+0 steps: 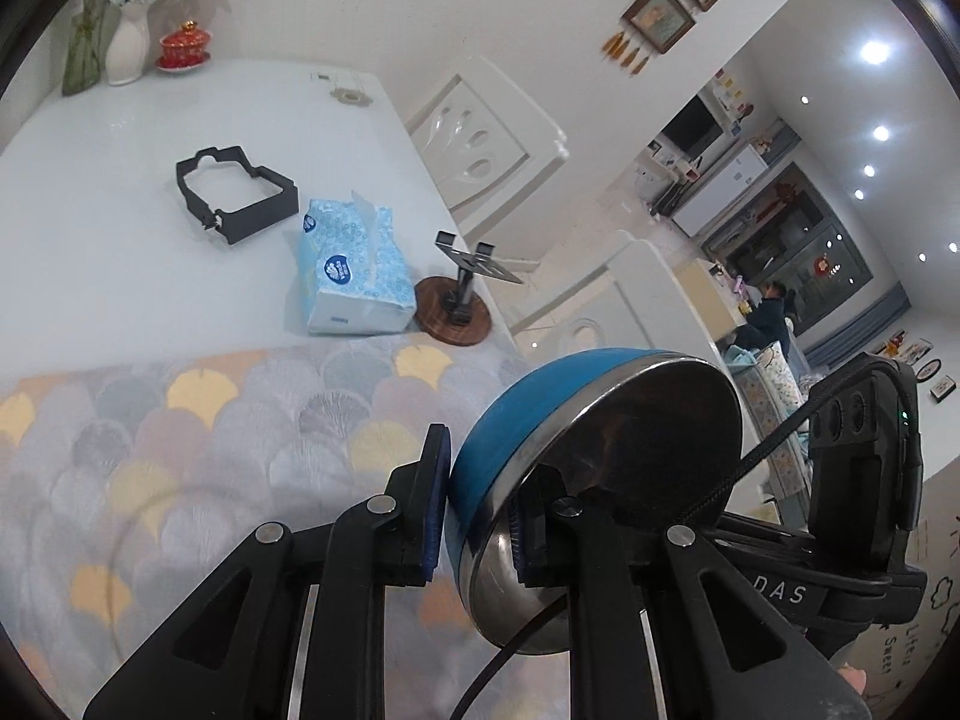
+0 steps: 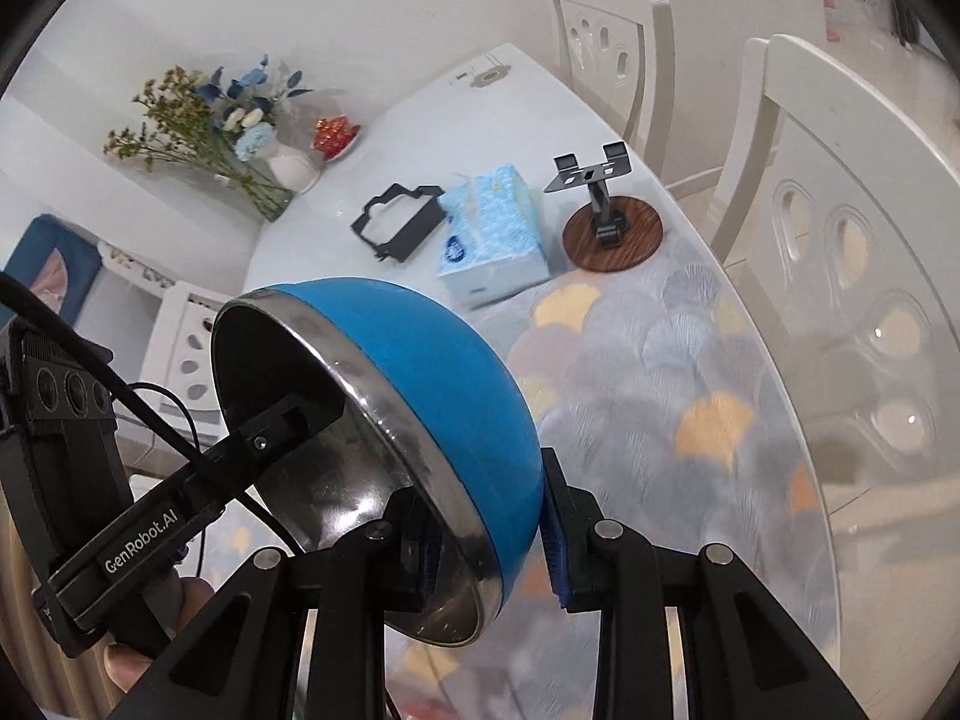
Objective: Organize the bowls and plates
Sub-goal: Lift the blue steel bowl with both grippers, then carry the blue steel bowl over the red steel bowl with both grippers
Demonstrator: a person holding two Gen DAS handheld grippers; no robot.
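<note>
Each claw is closed on the rim of a blue bowl with a steel inside, one pad on the blue outer wall and the other on the shiny inner face. In the left wrist view the left gripper pinches its blue bowl just ahead of the fingertips, tipped on edge so the opening faces right, toward the other tool. In the right wrist view the right gripper clamps a bowl the same way, opening turned left. Whether these are two bowls or one shared bowl I cannot tell. Both are held clear above the patterned mat, which lies below and ahead of the claws. Farther ahead sit a tissue pack, a black frame and a small stand on a wooden disc. No plates and no stack show anywhere, so the sorting looks barely begun: the bowl still needs setting down or nesting, and any plates remain to be found.
</note>
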